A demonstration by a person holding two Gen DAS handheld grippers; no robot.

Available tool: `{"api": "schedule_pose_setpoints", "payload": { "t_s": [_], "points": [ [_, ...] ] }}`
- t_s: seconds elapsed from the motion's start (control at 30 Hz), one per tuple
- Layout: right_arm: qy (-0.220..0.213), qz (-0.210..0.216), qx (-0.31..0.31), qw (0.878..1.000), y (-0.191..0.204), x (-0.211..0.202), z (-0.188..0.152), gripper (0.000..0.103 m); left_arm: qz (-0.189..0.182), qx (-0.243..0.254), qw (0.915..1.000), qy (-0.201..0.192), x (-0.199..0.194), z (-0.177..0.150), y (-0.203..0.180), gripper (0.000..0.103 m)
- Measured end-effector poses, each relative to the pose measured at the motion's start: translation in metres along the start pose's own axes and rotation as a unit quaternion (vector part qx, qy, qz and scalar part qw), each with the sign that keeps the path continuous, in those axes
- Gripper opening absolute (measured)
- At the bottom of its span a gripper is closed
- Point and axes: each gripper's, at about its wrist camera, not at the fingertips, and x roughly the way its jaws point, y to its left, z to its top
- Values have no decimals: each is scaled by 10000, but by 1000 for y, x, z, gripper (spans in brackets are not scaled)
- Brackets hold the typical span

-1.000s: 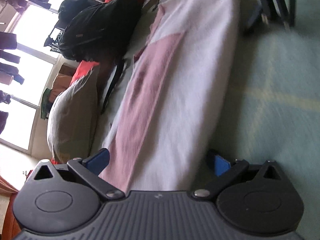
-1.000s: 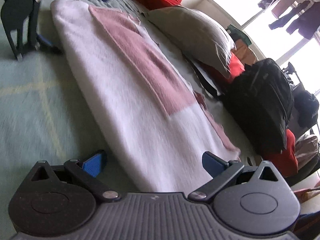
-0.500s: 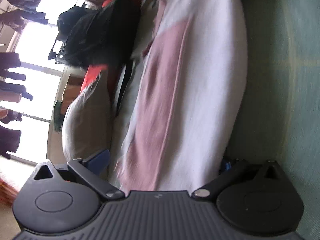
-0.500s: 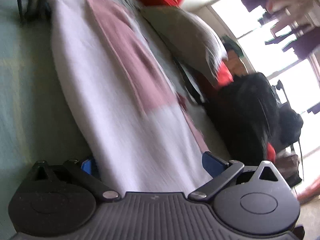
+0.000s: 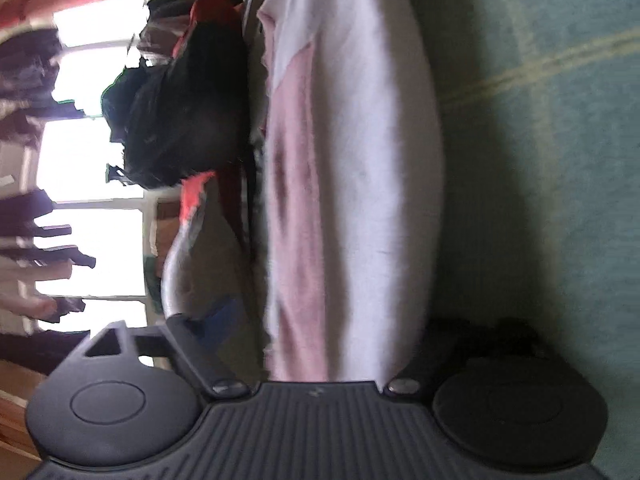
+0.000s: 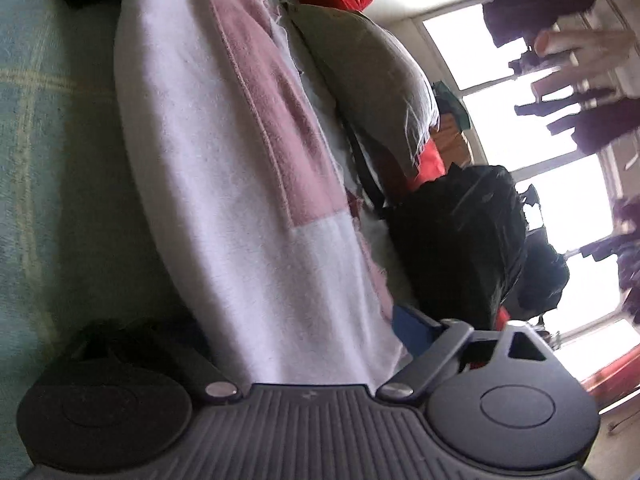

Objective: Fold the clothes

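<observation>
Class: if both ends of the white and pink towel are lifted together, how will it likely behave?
The towel would probably sag between the grips, since it lies limp on the bed. Its fuzzy surface should resist slipping. The folded layers might shift apart.

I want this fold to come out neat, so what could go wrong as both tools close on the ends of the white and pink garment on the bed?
1. The left tool and right tool are closing with the folded garment between their fingers; they may pinch only the top layer.
2. The lower finger may catch the green blanket underneath.
3. The black backpack and the grey pillow lie close alongside and could snag a lift.
</observation>
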Motion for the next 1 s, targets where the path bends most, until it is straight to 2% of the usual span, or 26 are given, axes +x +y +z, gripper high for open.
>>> {"api": "schedule_pose_setpoints", "payload": {
  "t_s": [0.03,0.07,0.13,0.2,0.27,0.33,0.37,0.4,0.43,0.47,0.5,0.57,0.63,0.67,0.7,0.77,0.87,1.0],
  "points": [
    [-27,23,48,10000,1,-1,-1,85,-29,-86,10000,-11,-1,0,-3,53],
    [-56,43,75,9999,2,-2,-2,78,-35,-143,9999,-10,-2,0,-6,48],
    [-84,86,25,9999,9,-4,-2,64,-55,-193,9998,32,-3,1,-14,28],
    [-92,104,-214,9997,23,-8,0,36,-109,-221,9997,94,-4,3,-18,15],
    [-86,106,-522,9985,36,-10,2,22,-101,-259,9995,117,-5,4,-20,15],
    [-103,146,-580,9982,31,-10,-1,22,-146,-338,9992,143,-3,2,-11,19],
    [-114,169,-584,9981,26,-9,-2,27,-172,-377,9990,158,0,0,-5,20],
    [-124,193,-588,9980,22,-9,-4,36,-166,-365,9990,191,0,-3,-4,24],
    [-135,216,-593,9979,18,-8,-6,41,-140,-321,9991,237,-1,-8,-4,27],
    [-118,221,-574,9980,14,-6,-8,50,-113,-277,9992,283,-2,-12,-4,28],
    [-88,216,-546,9982,10,-4,-10,55,-106,-291,9990,325,-2,-15,-4,28],
    [-36,178,-573,9982,10,-1,-12,55,-114,-390,9983,406,3,-17,-5,26],
    [0,86,-769,9970,25,1,-9,46,-43,-357,9982,487,7,-12,-10,16],
    [17,40,-866,9962,33,2,-8,23,10,-307,9982,519,7,-9,-14,12],
    [35,-6,-964,9953,41,3,-7,15,61,-271,9981,551,8,-7,-18,10],
    [46,-217,-1016,9946,49,2,-8,15,86,-337,9977,582,8,-7,-18,10],
    [3,58,-646,9979,34,1,-9,15,-25,-495,9975,505,4,-12,-14,10],
    [-88,199,-583,9981,23,-1,-9,13,-186,-730,9962,428,-4,-17,-6,11]
  ]
}}
